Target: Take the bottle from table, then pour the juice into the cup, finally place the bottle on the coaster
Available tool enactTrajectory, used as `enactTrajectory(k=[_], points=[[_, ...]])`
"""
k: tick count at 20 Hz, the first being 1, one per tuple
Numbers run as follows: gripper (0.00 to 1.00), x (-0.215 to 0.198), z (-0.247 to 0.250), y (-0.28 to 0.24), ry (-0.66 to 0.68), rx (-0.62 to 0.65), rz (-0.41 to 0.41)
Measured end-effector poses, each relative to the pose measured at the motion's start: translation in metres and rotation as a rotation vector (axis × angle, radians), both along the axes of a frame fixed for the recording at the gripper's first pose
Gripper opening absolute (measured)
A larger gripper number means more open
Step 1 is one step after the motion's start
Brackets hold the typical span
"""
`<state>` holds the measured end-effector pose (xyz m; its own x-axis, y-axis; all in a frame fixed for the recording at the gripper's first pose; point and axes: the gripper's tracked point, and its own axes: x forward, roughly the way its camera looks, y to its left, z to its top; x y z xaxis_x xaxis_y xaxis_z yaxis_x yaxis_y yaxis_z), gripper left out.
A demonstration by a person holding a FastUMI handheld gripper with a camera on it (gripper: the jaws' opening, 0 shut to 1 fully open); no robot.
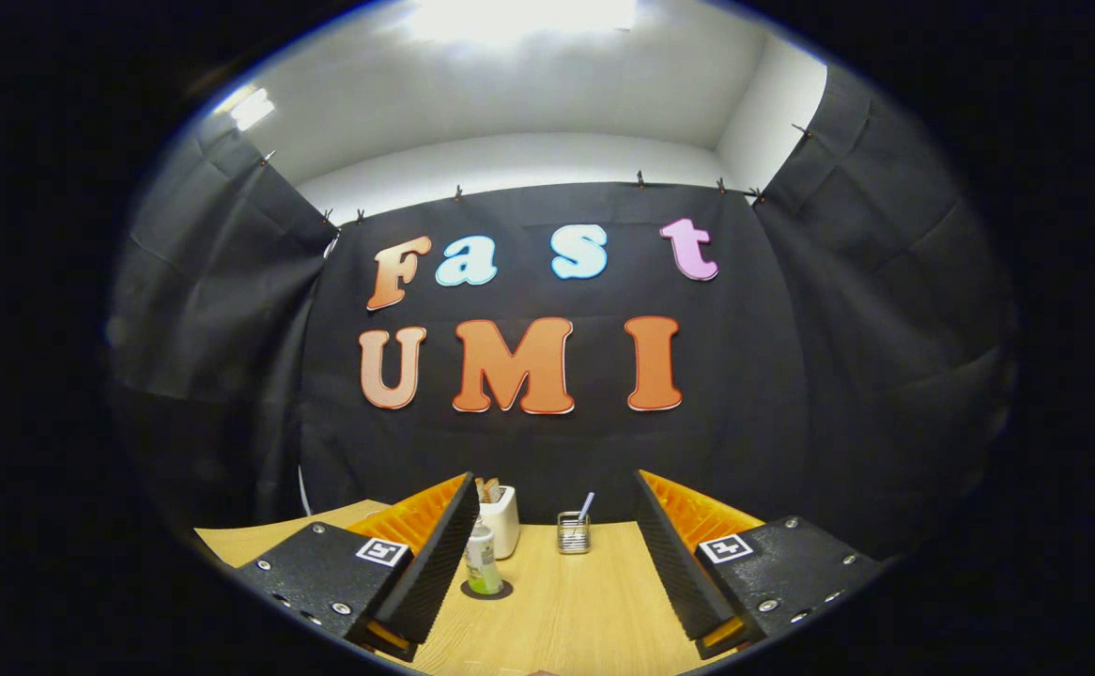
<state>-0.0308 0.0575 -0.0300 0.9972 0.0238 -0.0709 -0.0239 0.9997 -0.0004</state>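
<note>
A light wooden table [566, 610] carries four things. A bottle [482, 560] stands upright on a dark round coaster [488, 591] at ten o'clock. Behind it sits a white holder [502, 519]. A small glass cup [573, 532] with a straw stands at twelve o'clock.

- A light wooden desk [566, 610] with visible grain runs back to the booth's black cloth wall.
- A white holder [502, 519] stands near the desk's far edge, with brownish pieces sticking out of its top.
- A small clear container [573, 532] stands just beside it, apart, with a pale stick leaning out.
</note>
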Motion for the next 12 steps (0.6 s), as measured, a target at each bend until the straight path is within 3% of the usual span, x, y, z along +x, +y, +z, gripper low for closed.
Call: enactTrajectory(k=[12], points=[[0.97,0.002,0.019,0.01,-0.057,0.06,0.01]])
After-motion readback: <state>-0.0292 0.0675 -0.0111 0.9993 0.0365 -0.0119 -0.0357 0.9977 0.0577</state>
